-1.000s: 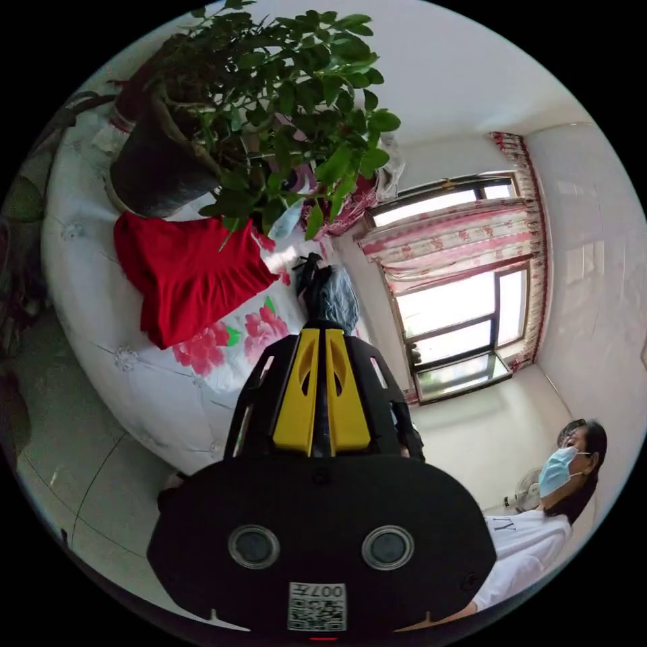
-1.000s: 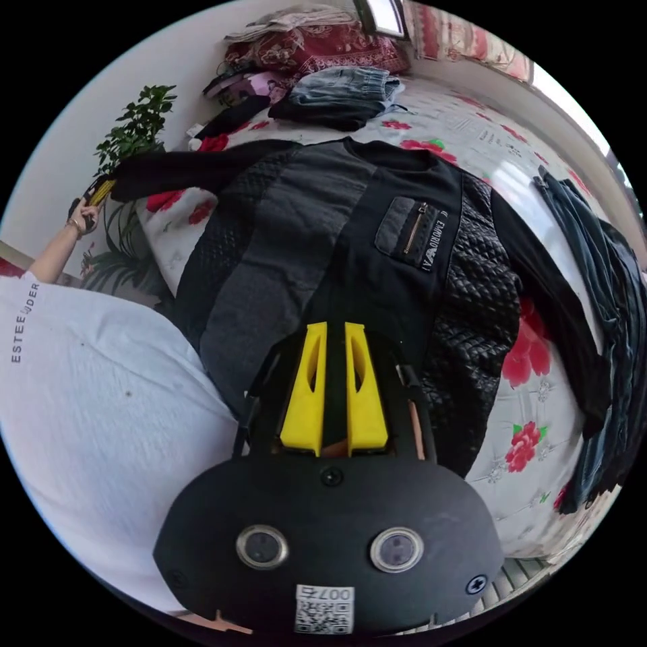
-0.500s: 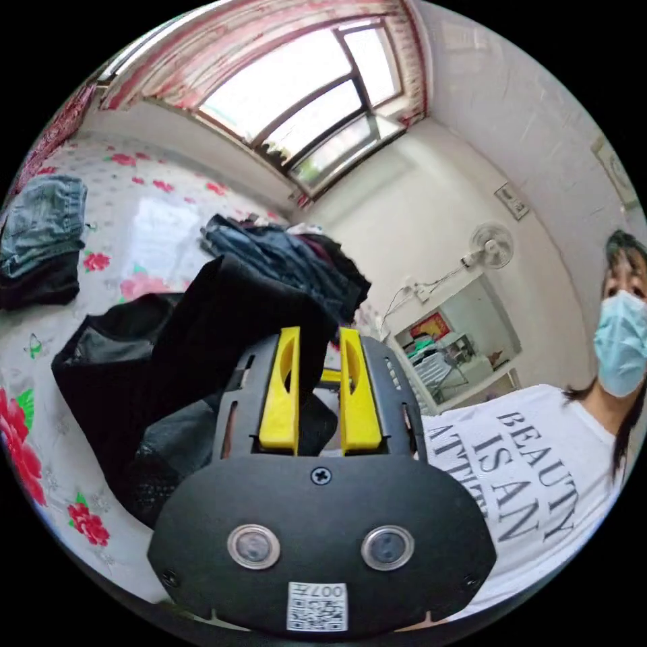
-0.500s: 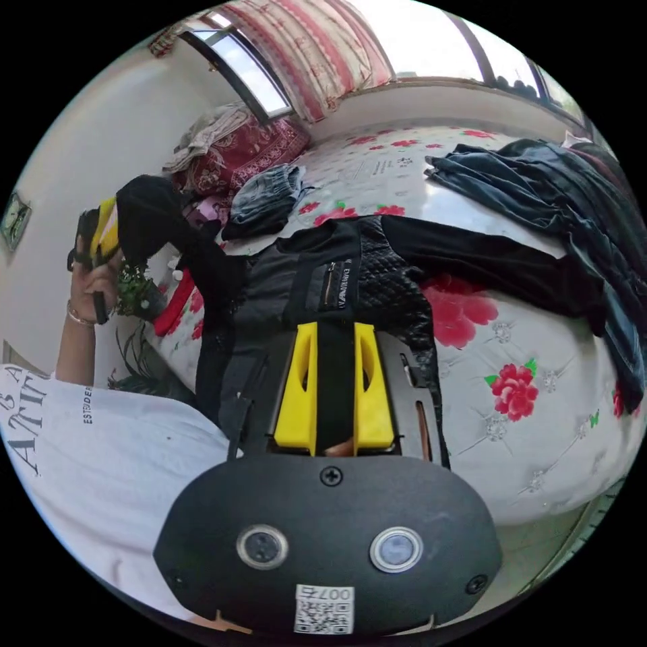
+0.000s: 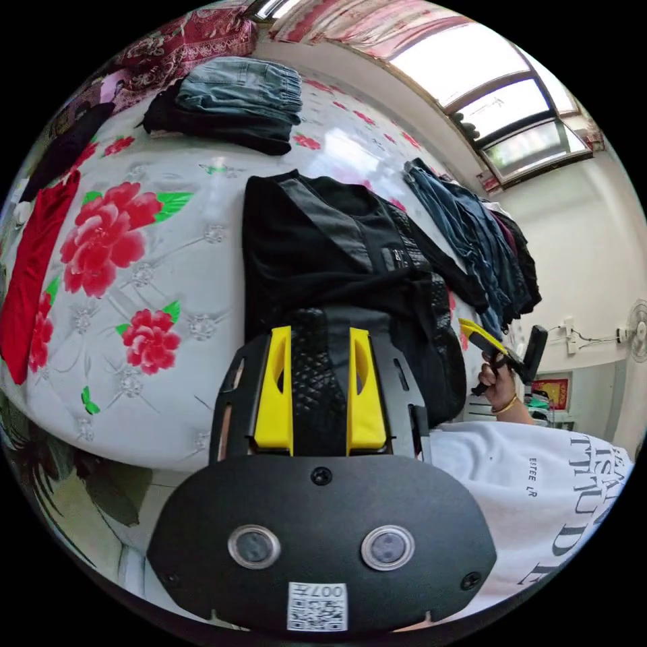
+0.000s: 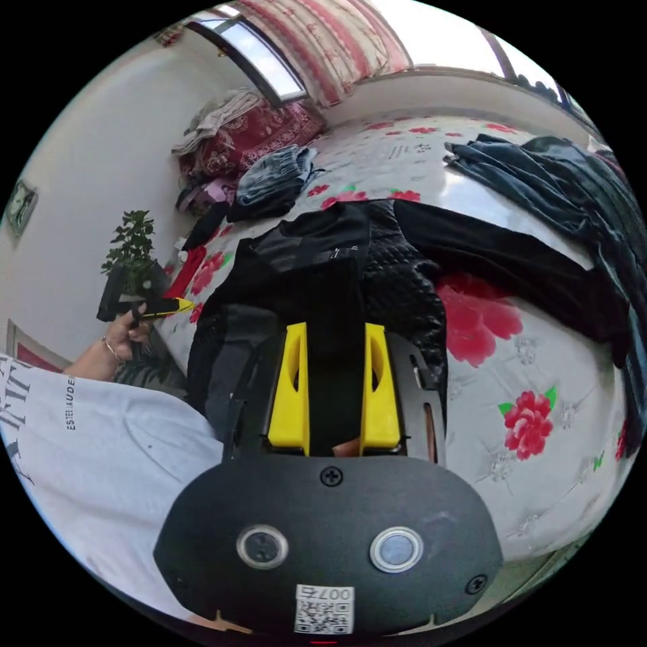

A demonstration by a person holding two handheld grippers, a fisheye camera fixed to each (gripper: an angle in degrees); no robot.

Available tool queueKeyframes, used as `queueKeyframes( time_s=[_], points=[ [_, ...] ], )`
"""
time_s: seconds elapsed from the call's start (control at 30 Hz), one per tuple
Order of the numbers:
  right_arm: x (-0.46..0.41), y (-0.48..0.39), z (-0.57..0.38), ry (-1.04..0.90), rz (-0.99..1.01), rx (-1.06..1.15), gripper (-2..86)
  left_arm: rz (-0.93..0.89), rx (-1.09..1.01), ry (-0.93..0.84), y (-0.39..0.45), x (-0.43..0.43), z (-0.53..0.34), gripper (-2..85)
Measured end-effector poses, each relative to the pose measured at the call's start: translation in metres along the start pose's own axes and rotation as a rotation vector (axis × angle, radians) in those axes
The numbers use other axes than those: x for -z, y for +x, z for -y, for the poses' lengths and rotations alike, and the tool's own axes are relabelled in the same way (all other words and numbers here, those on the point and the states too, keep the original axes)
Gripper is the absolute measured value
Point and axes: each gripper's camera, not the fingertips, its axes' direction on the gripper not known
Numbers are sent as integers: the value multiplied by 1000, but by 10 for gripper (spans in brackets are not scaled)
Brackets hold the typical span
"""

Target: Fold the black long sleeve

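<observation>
Both grippers, left gripper (image 5: 318, 337) and right gripper (image 6: 333, 330), are hovering with jaws apart over the black long sleeve (image 5: 317, 249), needing flat, aligned folds.

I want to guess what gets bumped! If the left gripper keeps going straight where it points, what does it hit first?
Most likely the black long sleeve on the bed. The left gripper points straight at its quilted hem; depth is unclear.

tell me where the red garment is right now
In the left gripper view the red garment lies at the bed's left edge, beside the big red flower prints, well left of the black long sleeve.
</observation>
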Motion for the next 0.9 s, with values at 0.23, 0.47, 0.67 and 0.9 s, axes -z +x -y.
queueKeyframes(
  time_s=[0.23, 0.47, 0.67, 0.9],
  points=[
    [-94, -41, 59, -289, -169, 267, 35, 316, -15, -198, 8, -87, 20, 99],
    [57, -74, 59, -6, -336, 685, 16, 336, -85, -157, 13, -99, 10, 74],
    [34, -62, 9, -404, -279, 741, 30, 315, -53, -145, 16, -105, 11, 75],
    [-3, -19, -6, -535, -113, 412, 54, 247, -49, -136, 12, -82, -5, 91]
  ],
)
